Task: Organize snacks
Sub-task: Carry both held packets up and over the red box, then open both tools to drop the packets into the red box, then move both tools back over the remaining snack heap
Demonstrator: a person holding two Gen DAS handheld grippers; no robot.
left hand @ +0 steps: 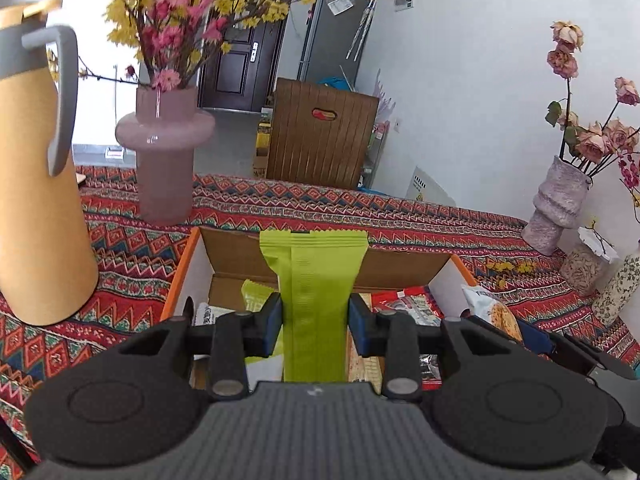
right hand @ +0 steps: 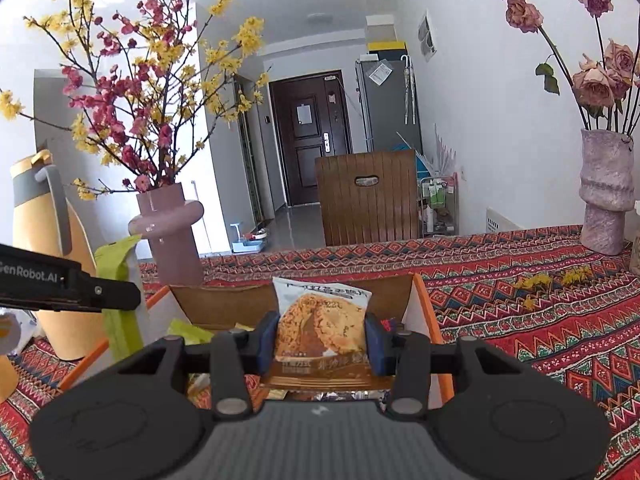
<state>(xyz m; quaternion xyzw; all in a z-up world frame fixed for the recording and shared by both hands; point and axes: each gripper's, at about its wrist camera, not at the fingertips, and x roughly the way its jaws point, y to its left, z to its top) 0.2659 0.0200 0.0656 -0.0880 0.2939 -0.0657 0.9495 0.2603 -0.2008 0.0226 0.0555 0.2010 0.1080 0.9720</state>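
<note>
The left gripper (left hand: pixel 314 322) squeezes a long green snack packet (left hand: pixel 316 292) above the open cardboard box with orange edges (left hand: pixel 180 276). The right gripper (right hand: pixel 320 340) squeezes a white cookie packet (right hand: pixel 322 320) there too. A loose squeeze could drop either one, or a swing left could bump the pink glass vase (left hand: pixel 164 152).

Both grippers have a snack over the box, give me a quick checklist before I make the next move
1. Left gripper grip on the green packet: ok, fingers pinch both its sides.
2. Right gripper grip on the biscuit packet: ok, held on both sides.
3. Both snacks over the cardboard box: ok.
4. Free room in the box: cannot tell, other packets lie inside.
5. Pink vase and yellow jug apart from the box: ok.
</note>
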